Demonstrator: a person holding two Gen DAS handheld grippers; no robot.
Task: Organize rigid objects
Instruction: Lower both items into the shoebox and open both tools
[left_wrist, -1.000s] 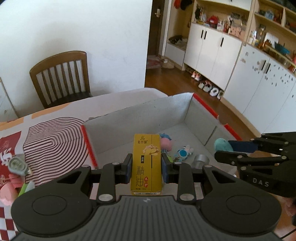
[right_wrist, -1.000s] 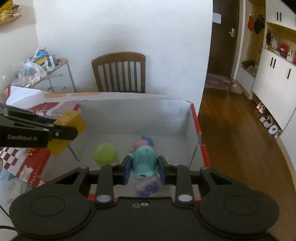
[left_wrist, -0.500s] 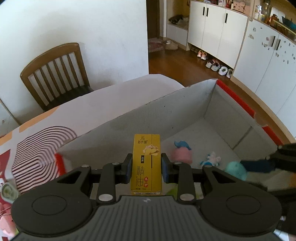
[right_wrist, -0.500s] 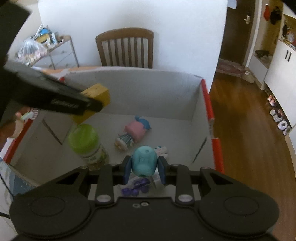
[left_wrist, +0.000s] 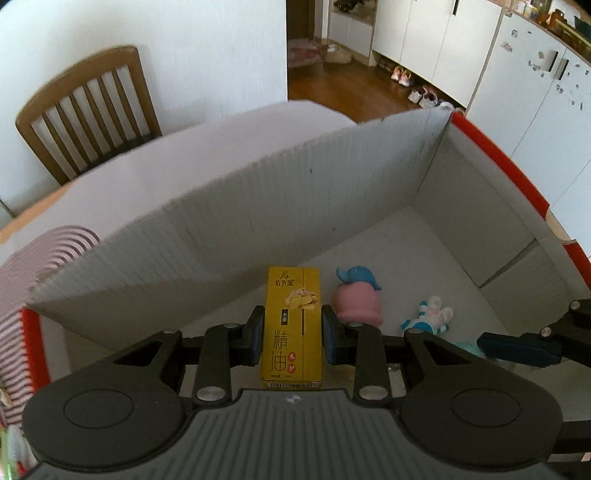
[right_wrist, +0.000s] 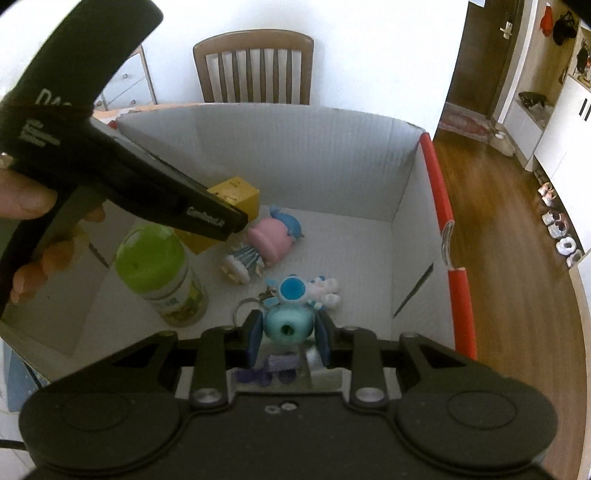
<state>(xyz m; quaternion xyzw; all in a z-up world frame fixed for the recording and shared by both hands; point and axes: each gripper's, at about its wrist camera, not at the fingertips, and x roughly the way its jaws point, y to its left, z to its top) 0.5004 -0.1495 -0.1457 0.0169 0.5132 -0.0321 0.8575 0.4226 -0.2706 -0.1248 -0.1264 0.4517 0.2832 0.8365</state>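
- Your left gripper (left_wrist: 293, 334) clamped the yellow carton (left_wrist: 292, 325) above the box (left_wrist: 332, 177) floor.
- Your right gripper (right_wrist: 288, 334) clamped the teal toy (right_wrist: 286, 324) there.
- Judged step: placing; both needed lowering, then release.

Chinese print on yellow carton (left_wrist: 293, 328): large "精油" down the front, small brand line at top, too small to read for sure. "GenRobot.AI" in white on side of left gripper (right_wrist: 207, 221); "DA…" partly cut off on its handle, higher up.
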